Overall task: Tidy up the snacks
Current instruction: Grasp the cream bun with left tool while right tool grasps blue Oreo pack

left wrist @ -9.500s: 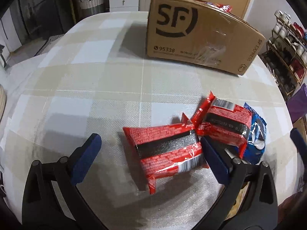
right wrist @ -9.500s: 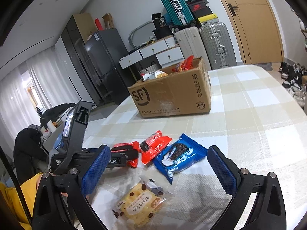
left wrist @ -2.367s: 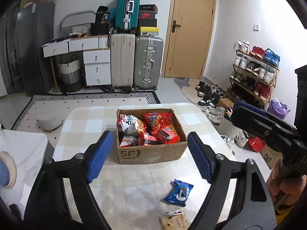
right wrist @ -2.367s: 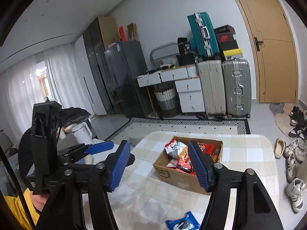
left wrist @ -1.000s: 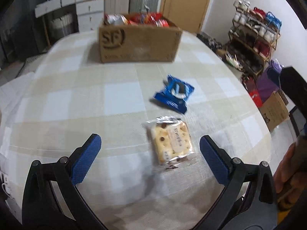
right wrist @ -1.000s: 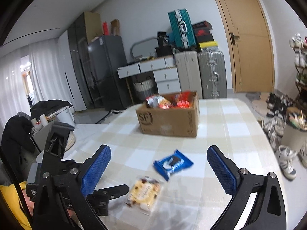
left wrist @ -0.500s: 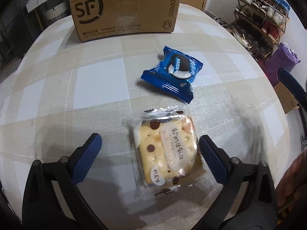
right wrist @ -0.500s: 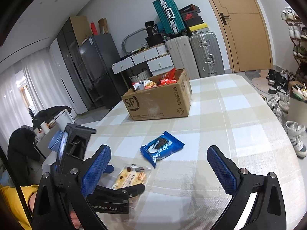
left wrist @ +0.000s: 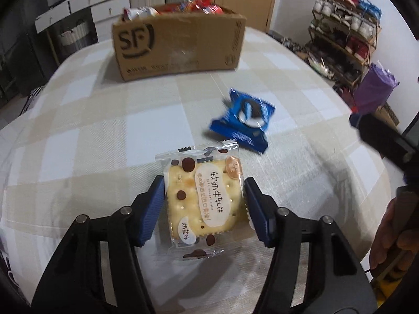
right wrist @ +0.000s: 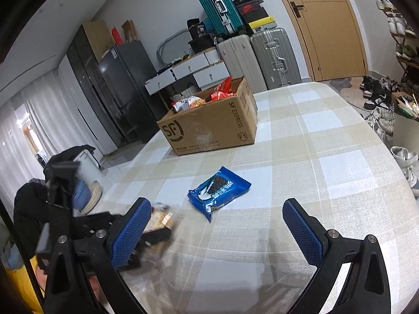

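The left gripper (left wrist: 204, 206) has just been closing, and its blue pads (left wrist: 152, 209) now press both sides of the cracker packet (left wrist: 203, 200), which lies flat on the checked tablecloth (left wrist: 91, 130). Ahead and to its right lies the blue sandwich-cookie packet (right wrist: 218, 189), just in front of the right gripper (right wrist: 214, 231), whose jaws stand wide and empty. The SF cardboard box (right wrist: 209, 125) of snacks sits well beyond both. The slick wrapper may slip out on lifting, or the cracker may crack under a harder squeeze.
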`<state>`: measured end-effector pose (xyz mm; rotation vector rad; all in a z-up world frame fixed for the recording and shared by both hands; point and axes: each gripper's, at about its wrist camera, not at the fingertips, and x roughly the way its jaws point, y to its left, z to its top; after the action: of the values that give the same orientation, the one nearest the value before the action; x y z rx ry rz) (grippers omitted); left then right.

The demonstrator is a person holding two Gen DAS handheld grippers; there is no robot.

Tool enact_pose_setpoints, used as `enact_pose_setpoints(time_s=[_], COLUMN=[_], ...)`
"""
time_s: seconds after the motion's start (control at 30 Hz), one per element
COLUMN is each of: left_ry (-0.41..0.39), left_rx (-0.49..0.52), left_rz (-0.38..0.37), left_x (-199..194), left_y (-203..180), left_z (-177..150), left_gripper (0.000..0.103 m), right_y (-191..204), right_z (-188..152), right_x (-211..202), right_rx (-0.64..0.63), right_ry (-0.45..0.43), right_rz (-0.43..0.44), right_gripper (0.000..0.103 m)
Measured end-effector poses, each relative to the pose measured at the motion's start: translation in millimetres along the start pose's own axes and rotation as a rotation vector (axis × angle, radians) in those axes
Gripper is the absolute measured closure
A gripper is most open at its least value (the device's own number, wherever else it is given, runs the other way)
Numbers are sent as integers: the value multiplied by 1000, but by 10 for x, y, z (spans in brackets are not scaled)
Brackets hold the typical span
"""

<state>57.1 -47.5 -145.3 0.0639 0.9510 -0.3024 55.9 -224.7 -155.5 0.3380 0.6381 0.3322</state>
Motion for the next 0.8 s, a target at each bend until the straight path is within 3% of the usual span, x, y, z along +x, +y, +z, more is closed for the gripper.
enact_pose_setpoints(time_s=[0.17,0.4,0.67,0.8], left_ry=[-39,-70,-66,-53], left_rx=[-64,-147,-204,-242], left_rz=[-5,-36,-54,-62], left_x=[-132,-269,-171,-84], left_y=[282,618,858,987], left_z=[26,-11,-44,-69], left_gripper=[45,45,45,45], right_y=[0,-7,20,153], right_z=[35,145,284,327], right_x=[211,767,1252,1411], right_rx=[20,55,111,57], right_ry=[71,238,322,324], right_rz=[-8,8,-22,-69], right_gripper=[1,1,2,16])
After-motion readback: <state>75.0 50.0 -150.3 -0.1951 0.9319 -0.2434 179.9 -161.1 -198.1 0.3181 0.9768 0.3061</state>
